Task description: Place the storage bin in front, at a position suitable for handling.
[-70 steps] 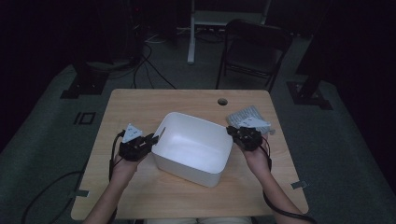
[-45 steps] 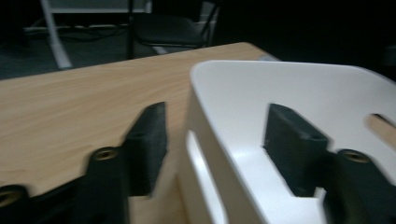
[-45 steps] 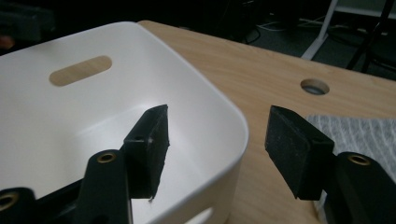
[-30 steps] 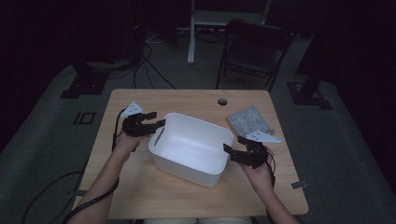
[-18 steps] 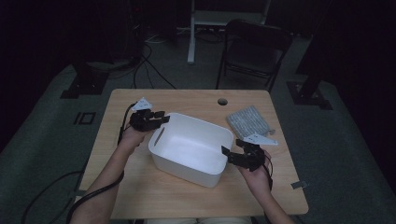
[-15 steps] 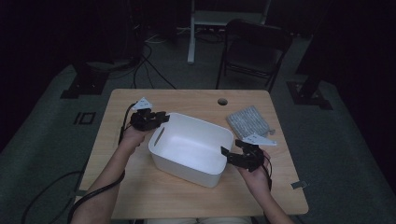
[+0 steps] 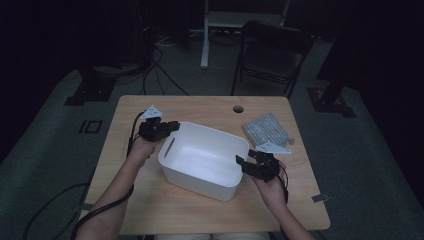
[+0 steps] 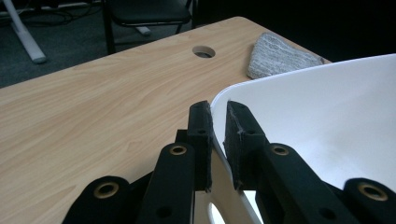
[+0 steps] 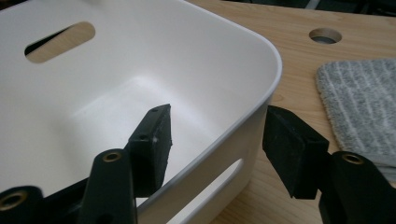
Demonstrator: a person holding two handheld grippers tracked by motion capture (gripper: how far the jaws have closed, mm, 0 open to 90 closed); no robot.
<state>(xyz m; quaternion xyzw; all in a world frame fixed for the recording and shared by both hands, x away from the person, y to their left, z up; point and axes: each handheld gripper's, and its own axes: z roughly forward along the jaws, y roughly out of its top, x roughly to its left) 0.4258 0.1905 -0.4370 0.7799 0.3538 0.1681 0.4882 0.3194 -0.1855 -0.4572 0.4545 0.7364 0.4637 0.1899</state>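
On the light wooden tabletop [image 7: 150, 210] the white rectangular plastic bin [image 7: 202, 159] sits centred: your left tool [image 8: 215, 122] has just clamped its far-left rim, so finish closing the right tool [image 9: 215, 140], still agape astride the near-right rim, before lifting evenly.

Dark lab (studio-like), stand bases [image 7: 85, 92], cables [image 7: 160, 57]

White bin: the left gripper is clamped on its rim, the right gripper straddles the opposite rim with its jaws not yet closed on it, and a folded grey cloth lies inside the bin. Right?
Not quite. The grey cloth lies on the table beside the white bin, not in it; the high view shows this. The left gripper is clamped on the rim, and the right gripper, jaws just closing, straddles the opposite rim.
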